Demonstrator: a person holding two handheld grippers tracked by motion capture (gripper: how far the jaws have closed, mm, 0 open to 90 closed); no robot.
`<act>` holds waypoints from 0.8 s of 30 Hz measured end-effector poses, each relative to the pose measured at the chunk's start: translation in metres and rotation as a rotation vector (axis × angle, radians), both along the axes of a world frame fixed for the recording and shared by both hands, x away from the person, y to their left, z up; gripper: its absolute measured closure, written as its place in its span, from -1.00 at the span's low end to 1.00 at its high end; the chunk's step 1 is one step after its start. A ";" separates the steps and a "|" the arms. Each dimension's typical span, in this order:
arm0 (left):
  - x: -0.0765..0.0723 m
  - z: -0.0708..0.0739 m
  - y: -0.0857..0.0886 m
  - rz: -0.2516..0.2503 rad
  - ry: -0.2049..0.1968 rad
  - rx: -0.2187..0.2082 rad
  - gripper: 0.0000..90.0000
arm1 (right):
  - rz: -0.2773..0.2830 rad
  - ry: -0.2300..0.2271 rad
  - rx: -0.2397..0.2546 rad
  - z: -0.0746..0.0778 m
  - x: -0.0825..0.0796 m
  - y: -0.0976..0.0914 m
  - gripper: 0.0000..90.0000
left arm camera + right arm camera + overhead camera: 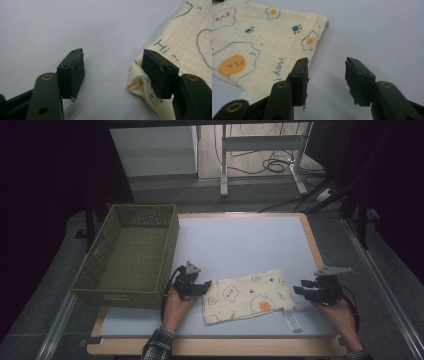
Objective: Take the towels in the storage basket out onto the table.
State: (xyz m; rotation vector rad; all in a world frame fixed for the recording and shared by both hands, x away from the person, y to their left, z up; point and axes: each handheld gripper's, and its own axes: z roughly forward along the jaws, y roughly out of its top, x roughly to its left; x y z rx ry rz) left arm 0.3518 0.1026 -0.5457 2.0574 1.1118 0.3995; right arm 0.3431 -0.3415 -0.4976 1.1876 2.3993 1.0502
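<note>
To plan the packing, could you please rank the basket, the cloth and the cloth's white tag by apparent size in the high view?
1. basket
2. cloth
3. white tag

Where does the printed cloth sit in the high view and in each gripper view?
High view: the cloth lies flat near the table's front edge, between the left gripper and the right gripper.
Left gripper view: at the right edge, its bunched corner beside the right-hand jaw.
Right gripper view: upper left, its edge behind the left-hand jaw.
Shared landmark: the pale blue tabletop.
</note>
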 end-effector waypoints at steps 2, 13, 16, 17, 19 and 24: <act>0.000 0.000 0.000 0.002 0.000 -0.003 -0.22 | 0.007 -0.003 0.005 0.002 -0.002 0.003 0.14; 0.000 -0.001 0.001 0.001 0.001 -0.009 -0.22 | 0.092 -0.010 0.016 0.007 -0.013 0.032 0.09; 0.000 -0.001 0.001 0.001 0.001 -0.009 -0.22 | 0.123 -0.007 0.017 0.005 -0.017 0.044 0.09; 0.000 -0.001 0.001 0.001 0.002 -0.009 -0.22 | 0.133 -0.008 0.015 0.004 -0.018 0.048 0.08; 0.000 -0.001 0.001 0.001 0.002 -0.010 -0.22 | 0.154 -0.001 0.013 0.002 -0.020 0.056 0.08; 0.000 -0.001 0.001 0.002 0.002 -0.011 -0.21 | 0.200 0.003 0.012 -0.001 -0.025 0.077 0.09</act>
